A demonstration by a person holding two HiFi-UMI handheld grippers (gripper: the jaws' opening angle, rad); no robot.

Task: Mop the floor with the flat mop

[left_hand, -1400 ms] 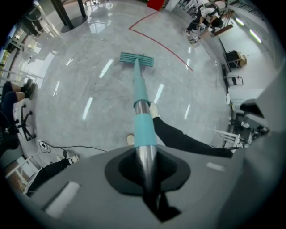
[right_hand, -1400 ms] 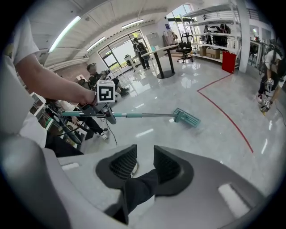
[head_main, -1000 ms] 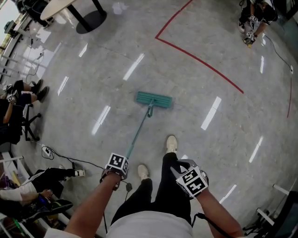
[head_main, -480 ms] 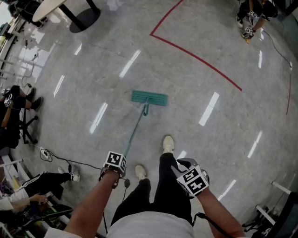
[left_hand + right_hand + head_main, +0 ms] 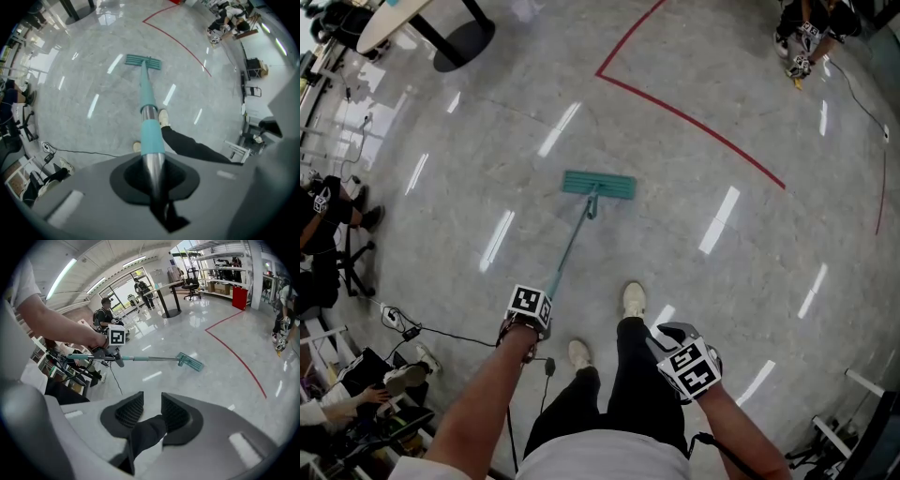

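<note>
Floor (image 5: 750,281) of pale polished stone filled the head view, streaked with reflections of ceiling lights. A red line (image 5: 694,117) crossed its far part and turned a corner near the top. A dark round base (image 5: 459,45) of some furniture stood at the far left, and seated people (image 5: 323,225) lined the left edge.

The flat mop (image 5: 581,220) lay out ahead of the person. Its teal mop head (image 5: 598,185) rested flat on the floor, short of the red line, and its handle (image 5: 567,248) slanted back toward the left arm.

The person's dark-trousered legs (image 5: 623,384) stood between the two arms, with pale shoes (image 5: 633,300) set on the floor, one ahead of the other.

The left tongs (image 5: 152,173) were clenched round the handle's metal upper part, just behind a teal sleeve. The right tongs (image 5: 152,411) hung off to the side, well apart from the mop, their ribbed pads (image 5: 129,411) parted by a narrow gap and gripping nothing.

A thin black cable (image 5: 459,336) trailed over the floor near the left arm.
</note>
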